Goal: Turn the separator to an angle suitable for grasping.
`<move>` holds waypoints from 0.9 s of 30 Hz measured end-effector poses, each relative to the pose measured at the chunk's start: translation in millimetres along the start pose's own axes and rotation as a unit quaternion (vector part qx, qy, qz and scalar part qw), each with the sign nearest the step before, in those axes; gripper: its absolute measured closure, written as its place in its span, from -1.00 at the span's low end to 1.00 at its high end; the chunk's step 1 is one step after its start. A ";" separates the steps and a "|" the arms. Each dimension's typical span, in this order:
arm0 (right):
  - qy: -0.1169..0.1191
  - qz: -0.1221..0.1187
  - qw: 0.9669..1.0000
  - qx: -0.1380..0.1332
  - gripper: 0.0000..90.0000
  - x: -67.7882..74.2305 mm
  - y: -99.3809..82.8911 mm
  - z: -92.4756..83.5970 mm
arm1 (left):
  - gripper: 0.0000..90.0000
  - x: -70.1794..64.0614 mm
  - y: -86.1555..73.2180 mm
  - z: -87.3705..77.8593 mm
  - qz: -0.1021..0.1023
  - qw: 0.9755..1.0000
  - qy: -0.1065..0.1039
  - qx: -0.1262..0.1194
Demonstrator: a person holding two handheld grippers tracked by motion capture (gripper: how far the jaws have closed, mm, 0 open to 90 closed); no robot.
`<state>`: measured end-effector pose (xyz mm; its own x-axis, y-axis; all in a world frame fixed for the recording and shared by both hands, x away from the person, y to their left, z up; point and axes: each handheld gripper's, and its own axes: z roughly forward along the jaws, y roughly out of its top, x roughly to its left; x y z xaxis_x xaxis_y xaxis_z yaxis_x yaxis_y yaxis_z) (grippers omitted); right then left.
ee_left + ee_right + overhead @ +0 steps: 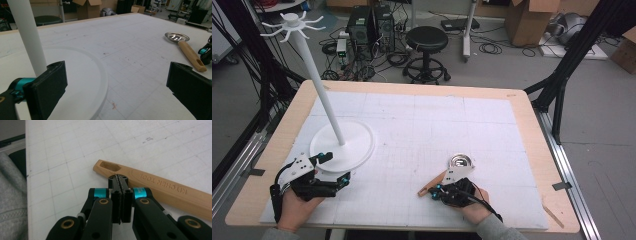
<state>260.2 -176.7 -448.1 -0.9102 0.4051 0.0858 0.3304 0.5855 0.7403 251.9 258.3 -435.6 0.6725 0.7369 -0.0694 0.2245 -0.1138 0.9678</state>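
A white gridded mat (422, 135) covers a wooden table (532, 130) in a workshop with a black stool (427, 42), cardboard boxes and cables on the floor behind. At about eight o'clock on the mat stands a white rack (319, 85), a round base with a tall pole topped by spokes. At about five o'clock lies a strainer spoon (460, 161), its shallow steel bowl holding nothing, its wooden handle (160, 190) running back toward the person. The right gripper (447, 192) sits over the handle's end, jaws pressed together with nothing between them; the right gripper view shows their tips just above the wood, near the hanging slot, and lettering on the handle that the high view is too small to give. The left gripper (115, 90) rests at the rack base's near edge, jaws wide apart and unloaded; its view shows the pole just behind one jaw and the perforated spoon bowl (177, 37) at two o'clock.
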 end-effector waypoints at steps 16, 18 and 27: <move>-0.017 0.005 1.000 -0.004 1.00 -3.8 12.9 14.4 | -0.92 0.3 0.5 -1.0 0.001 1.000 0.000 -0.003; -0.018 0.005 1.000 -0.005 1.00 -4.7 14.6 16.3 | -0.92 0.1 0.3 -0.9 0.001 1.000 0.000 -0.003; -0.028 0.018 0.999 -0.008 1.00 -10.4 23.7 26.2 | -0.92 0.4 -0.1 -1.7 0.000 1.000 0.000 -0.001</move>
<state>284.0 -148.6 -449.0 -0.8825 0.4644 0.0745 0.3572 0.5587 0.7485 250.9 259.7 -435.4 0.6718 0.7375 -0.0692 0.2228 -0.1121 0.9684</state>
